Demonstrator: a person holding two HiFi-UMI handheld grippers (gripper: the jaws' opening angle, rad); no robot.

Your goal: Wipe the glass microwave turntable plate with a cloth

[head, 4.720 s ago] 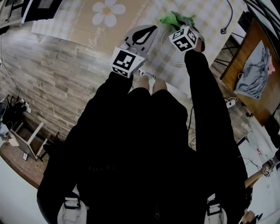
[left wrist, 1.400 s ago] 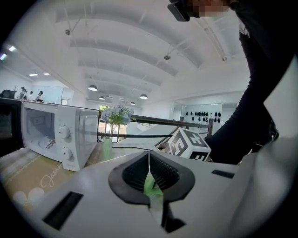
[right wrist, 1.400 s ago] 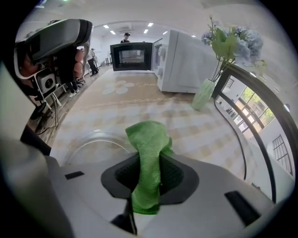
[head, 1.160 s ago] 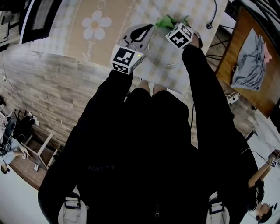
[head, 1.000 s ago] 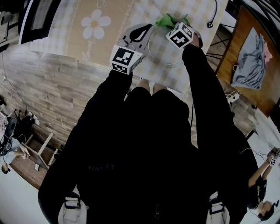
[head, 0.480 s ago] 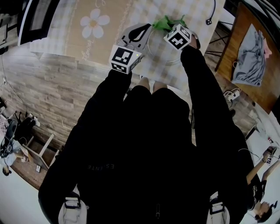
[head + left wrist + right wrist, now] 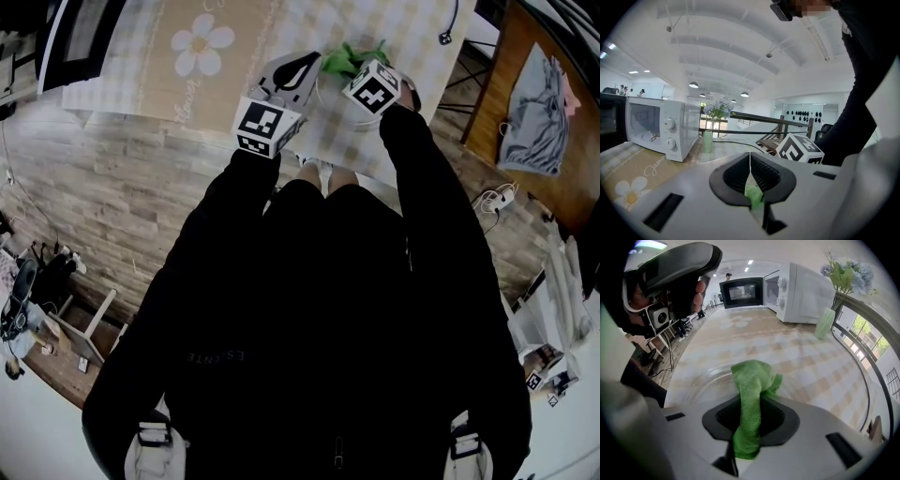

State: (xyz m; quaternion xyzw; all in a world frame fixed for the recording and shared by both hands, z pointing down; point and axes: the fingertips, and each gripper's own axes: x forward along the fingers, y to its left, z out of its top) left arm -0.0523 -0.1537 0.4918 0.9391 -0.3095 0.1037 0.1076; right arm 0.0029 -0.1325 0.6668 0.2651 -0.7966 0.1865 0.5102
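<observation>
Glass plate (image 7: 701,380): left hand-held gripper (image 7: 750,164) pinches rim; right hand-held gripper (image 7: 749,416) clamps green cloth (image 7: 752,378).

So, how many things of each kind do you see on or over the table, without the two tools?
Microwave: 2, white and black
Vase: 1
Plate: 1
Cloth: 1
Total: 5

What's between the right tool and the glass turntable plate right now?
The green cloth, clamped in the right tool, hangs forward over the glass plate; the right gripper view shows it.
</observation>
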